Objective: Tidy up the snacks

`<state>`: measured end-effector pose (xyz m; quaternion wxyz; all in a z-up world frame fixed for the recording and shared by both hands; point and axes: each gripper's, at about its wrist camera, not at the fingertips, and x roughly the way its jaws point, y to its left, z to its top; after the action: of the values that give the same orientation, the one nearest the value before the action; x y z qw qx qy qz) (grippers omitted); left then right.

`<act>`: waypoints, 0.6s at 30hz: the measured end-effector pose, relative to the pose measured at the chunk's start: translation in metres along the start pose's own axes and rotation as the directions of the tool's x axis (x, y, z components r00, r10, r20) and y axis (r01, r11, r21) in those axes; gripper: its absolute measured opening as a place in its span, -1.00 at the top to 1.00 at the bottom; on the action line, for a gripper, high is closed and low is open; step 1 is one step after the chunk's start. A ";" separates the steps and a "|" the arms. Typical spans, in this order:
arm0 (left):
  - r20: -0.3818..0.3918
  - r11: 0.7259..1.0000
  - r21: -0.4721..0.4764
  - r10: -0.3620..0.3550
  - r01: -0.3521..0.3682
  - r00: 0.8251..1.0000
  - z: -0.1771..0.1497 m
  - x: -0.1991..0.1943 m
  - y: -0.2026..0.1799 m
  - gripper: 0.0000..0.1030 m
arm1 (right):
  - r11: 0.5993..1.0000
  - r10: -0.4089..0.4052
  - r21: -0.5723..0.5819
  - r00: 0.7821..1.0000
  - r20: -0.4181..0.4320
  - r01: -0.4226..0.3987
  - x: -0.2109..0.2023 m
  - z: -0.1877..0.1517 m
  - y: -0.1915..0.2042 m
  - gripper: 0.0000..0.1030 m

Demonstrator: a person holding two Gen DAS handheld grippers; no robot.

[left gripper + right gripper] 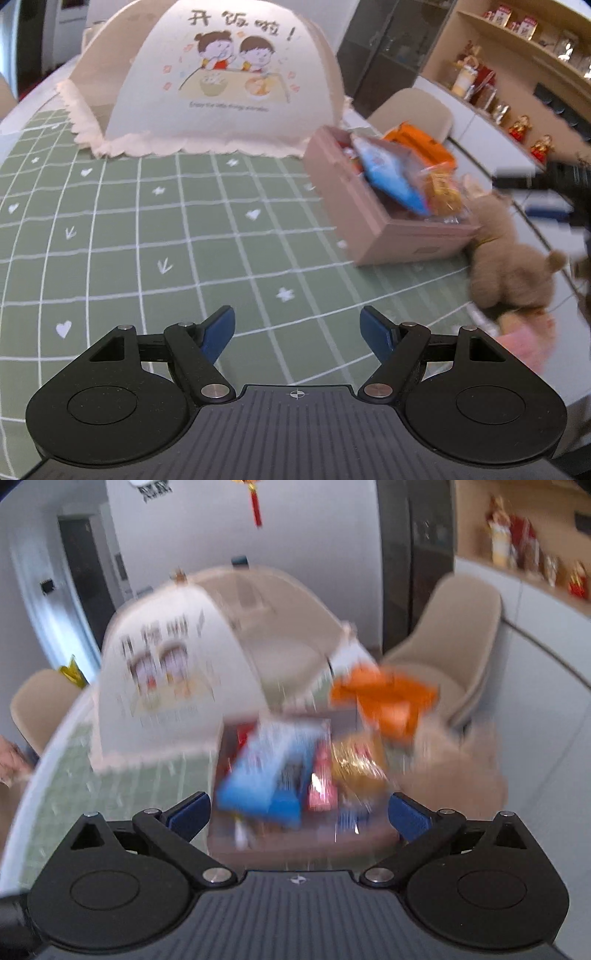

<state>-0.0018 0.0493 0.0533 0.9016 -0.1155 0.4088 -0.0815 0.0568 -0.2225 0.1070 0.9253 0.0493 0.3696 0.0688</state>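
A pink box (373,221) stands on the green checked tablecloth at the right, filled with snack packs: a blue-and-white pack (388,173), an orange pack (421,142) and a clear bag of golden snacks (441,190). My left gripper (297,326) is open over bare cloth, left of and nearer than the box, with nothing between its fingers. The right wrist view is blurred. In it my right gripper (299,810) hangs open above the box (295,842), over the blue pack (266,775), the golden bag (356,760) and the orange pack (388,698), holding nothing.
A white dome food cover (221,81) with a cartoon print fills the back of the table. A brown plush bear (506,258) sits right of the box, with something pink (532,343) beside it at the table edge. Beige chairs (458,642) and wall shelves (517,55) stand beyond.
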 end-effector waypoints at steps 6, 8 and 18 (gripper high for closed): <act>0.023 0.992 0.084 0.092 -0.093 0.996 -0.027 0.027 0.000 -0.55 | 1.000 -0.027 0.010 0.992 -0.122 0.028 0.042 -0.091 0.025 -0.98; 0.048 0.986 0.125 0.104 -0.110 0.993 -0.030 0.030 -0.003 -0.55 | 0.999 -0.040 -0.023 0.993 -0.115 0.037 0.042 -0.102 0.034 -0.98; 0.159 0.953 0.247 0.140 -0.177 0.977 -0.035 0.054 -0.023 -0.76 | 0.988 -0.153 -0.038 0.986 -0.069 0.151 0.052 -0.110 0.040 -1.00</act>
<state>0.0056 0.0092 -0.0011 0.9390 0.0312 0.3385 -0.0532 0.0147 -0.1705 -0.0024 0.9147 0.0033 0.4042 0.0056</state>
